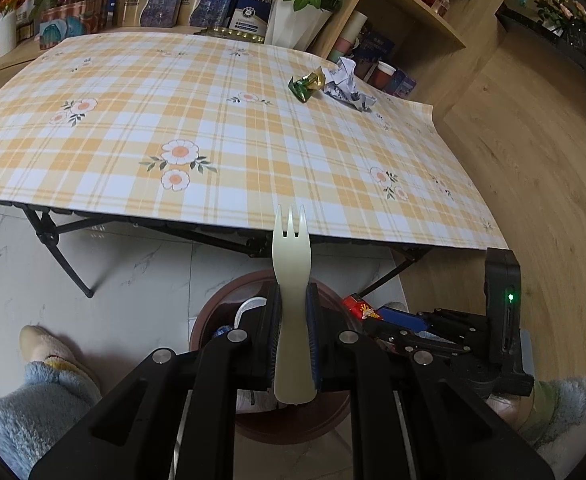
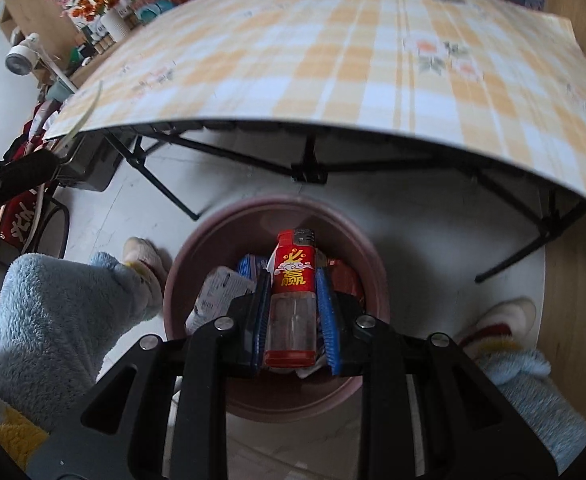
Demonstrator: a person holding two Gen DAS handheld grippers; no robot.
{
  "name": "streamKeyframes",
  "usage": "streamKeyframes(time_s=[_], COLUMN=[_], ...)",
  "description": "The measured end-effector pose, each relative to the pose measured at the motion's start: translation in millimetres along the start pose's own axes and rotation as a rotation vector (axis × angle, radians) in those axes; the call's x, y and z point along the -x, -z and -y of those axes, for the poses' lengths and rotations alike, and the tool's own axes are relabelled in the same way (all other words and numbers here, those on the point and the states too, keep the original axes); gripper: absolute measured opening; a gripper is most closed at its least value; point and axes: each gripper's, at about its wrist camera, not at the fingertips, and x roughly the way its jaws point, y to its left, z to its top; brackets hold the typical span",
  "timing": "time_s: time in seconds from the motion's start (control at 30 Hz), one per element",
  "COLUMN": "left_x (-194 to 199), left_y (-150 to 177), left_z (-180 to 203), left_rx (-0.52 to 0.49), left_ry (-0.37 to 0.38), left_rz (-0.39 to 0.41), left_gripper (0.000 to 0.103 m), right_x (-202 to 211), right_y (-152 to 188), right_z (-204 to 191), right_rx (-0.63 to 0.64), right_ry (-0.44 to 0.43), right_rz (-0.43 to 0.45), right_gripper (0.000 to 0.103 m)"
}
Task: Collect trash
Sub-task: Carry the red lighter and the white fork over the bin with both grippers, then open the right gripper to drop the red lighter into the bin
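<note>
Both hands are at the drop-off step, each one bringing a piece of rubbish to the pink bin (image 2: 197, 240) that stands on the floor just in front of the tabletop (image 1: 253, 128). The right gripper (image 2: 293, 312) has its jaws clamped on a red lighter (image 2: 295, 276), held upright and poised right over the bin's mouth, where a few packets already lie. The left gripper (image 1: 293, 336) has its jaws pinched narrowly on the handle of a pale plastic fork (image 1: 291, 264), tines pointing towards the tabletop's near edge; the bin (image 1: 213, 312) sits below and beneath it, and the lighter end of the other tool shows just to its right.

To my eye the next move is simple: the right jaws need to spread so the lighter falls inside the rim, and the left hand should be squarely over the opening before letting the fork go.

The job isn't finished. A green-gold wrapper (image 1: 306, 85) and a crumpled paper (image 1: 347, 86) lie touching each other on the far right of the tabletop, awaiting another trip.
</note>
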Motion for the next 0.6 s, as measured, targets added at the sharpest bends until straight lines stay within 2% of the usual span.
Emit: streamKeyframes(time_s=[0.2, 0.33, 0.43, 0.5, 0.53, 0.6], left_x=[-6, -7, -7, -9, -10, -14], left_y=[8, 9, 10, 12, 13, 16], left_z=[0, 2, 4, 4, 4, 4], left_rx=[0.003, -0.006, -0.014, -0.015, -0.015, -0.017], left_ry=[0.007, 0.010, 0.009, 0.008, 0.007, 0.005], left_rz=[-0.022, -0.024, -0.031, -0.038, -0.043, -0.054], left_gripper=[0.013, 0.013, 0.013, 0.013, 0.013, 0.013], right_x=[2, 4, 13, 22, 25, 32], right_y=[4, 3, -1, -3, -5, -7], right_z=[-13, -23, -19, -14, -12, -7], right_rx=[0.030, 0.053, 0.029, 0.006, -0.002, -0.025], right_ry=[-0.071, -0.068, -0.053, -0.033, -0.025, -0.006], right_rz=[-0.004, 0.001, 0.034, 0.066, 0.078, 0.104], right_gripper=[0.026, 0.027, 0.039, 0.059, 0.062, 0.078])
